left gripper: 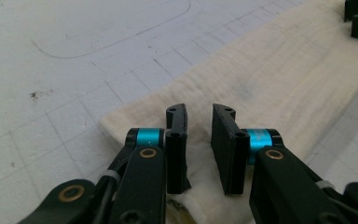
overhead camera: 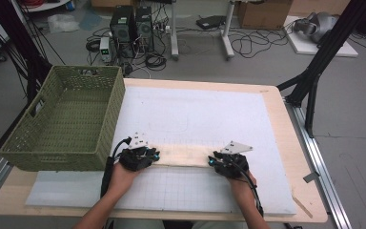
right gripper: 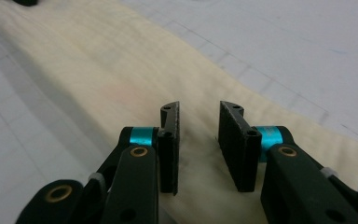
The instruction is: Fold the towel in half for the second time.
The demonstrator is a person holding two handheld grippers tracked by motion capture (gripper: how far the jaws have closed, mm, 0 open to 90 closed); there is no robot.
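A cream cloth (overhead camera: 183, 156), folded into a long strip, lies across the white mat (overhead camera: 195, 119) on the tabletop (overhead camera: 276, 109), low in the middle of the high view, with one tool at each end. The left tool (overhead camera: 148, 156) sits at the strip's left end, the right tool (overhead camera: 213, 160) at its right end. In the left gripper view the left tool (left gripper: 199, 140) has its jaws parted with a gap over the cloth (left gripper: 270, 79); a bit of fabric bulges up between them at the bottom of the frame, yet the pads do not look pressed on it, so I take it as released. The right tool (right gripper: 199, 140) also stands released, jaws apart above the cloth (right gripper: 88, 70).

The likely trouble: if the jaws close while hovering, they pinch only the top layer or nothing, and the fold slides open on lifting. Uneven grips at the two ends could skew the strip. The green basket (overhead camera: 62, 119) at the left of the high view stands just beside the left hand (overhead camera: 122, 174), which could knock it.
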